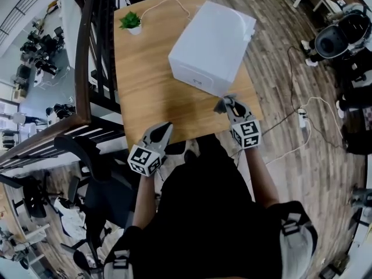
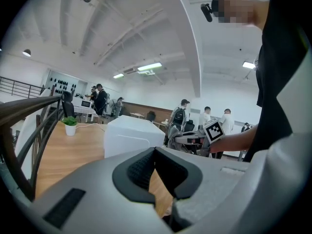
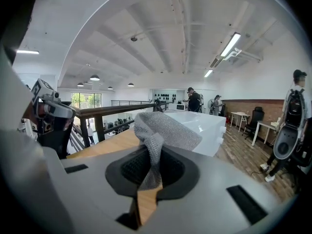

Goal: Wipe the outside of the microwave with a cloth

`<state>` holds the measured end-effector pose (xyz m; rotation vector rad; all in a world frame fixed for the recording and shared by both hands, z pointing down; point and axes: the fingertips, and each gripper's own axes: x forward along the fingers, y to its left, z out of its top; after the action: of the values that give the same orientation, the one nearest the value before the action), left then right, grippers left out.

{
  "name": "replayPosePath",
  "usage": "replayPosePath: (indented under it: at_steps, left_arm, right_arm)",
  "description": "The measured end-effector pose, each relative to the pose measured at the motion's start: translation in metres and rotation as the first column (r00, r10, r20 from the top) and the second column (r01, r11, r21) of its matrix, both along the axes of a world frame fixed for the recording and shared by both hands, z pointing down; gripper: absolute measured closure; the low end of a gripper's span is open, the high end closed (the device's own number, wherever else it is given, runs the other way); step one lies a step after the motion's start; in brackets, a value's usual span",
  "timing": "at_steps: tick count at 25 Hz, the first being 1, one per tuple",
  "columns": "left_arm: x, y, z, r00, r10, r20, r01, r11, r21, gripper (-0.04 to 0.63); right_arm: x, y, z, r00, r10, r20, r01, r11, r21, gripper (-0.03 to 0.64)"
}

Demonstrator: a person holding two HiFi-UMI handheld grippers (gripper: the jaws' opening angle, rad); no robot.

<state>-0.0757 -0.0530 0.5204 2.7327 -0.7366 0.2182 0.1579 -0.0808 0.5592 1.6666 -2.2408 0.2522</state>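
Left claw [image 1: 166,127]: pressed together at the tips, nothing between them, held over the near edge of the table [image 1: 145,92], well apart from the microwave [image 1: 212,45].
Right claw [image 3: 153,152]: pinching the grey cloth [image 3: 165,128], held just in front of the microwave's near corner.
Cloth: bunched above the claw tips, a fold hanging down between them; contact with the microwave not discernible.
Microwave: white, set at an angle on the wooden table, toward its right side.
Potted plant [image 1: 131,22]: small, at the table's far left corner.
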Motion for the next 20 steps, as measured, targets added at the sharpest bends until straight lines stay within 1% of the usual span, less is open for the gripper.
replayPosePath:
  at_steps: [2, 7, 10, 20]
  left_arm:
    - [0.003, -0.007, -0.001, 1.000, 0.003, 0.008, -0.003, 1.000, 0.010, 0.600]
    - [0.004, -0.016, 0.004, 1.000, -0.001, 0.017, 0.002, 1.000, -0.010, 0.600]
    - [0.004, -0.018, 0.009, 1.000, -0.003, 0.027, 0.004, 1.000, -0.031, 0.600]
    - [0.000, -0.016, 0.015, 0.999, -0.021, 0.038, 0.022, 0.999, -0.032, 0.600]
  right_arm:
    - [0.004, -0.010, 0.003, 1.000, 0.014, 0.011, -0.014, 1.000, -0.005, 0.589]
    - [0.009, -0.028, 0.014, 0.999, 0.036, 0.007, -0.036, 0.999, -0.019, 0.589]
    - [0.013, -0.039, 0.021, 0.999, 0.045, 0.005, -0.045, 0.999, -0.025, 0.589]
    - [0.027, -0.061, 0.038, 0.998, 0.062, 0.032, -0.060, 0.997, -0.050, 0.589]
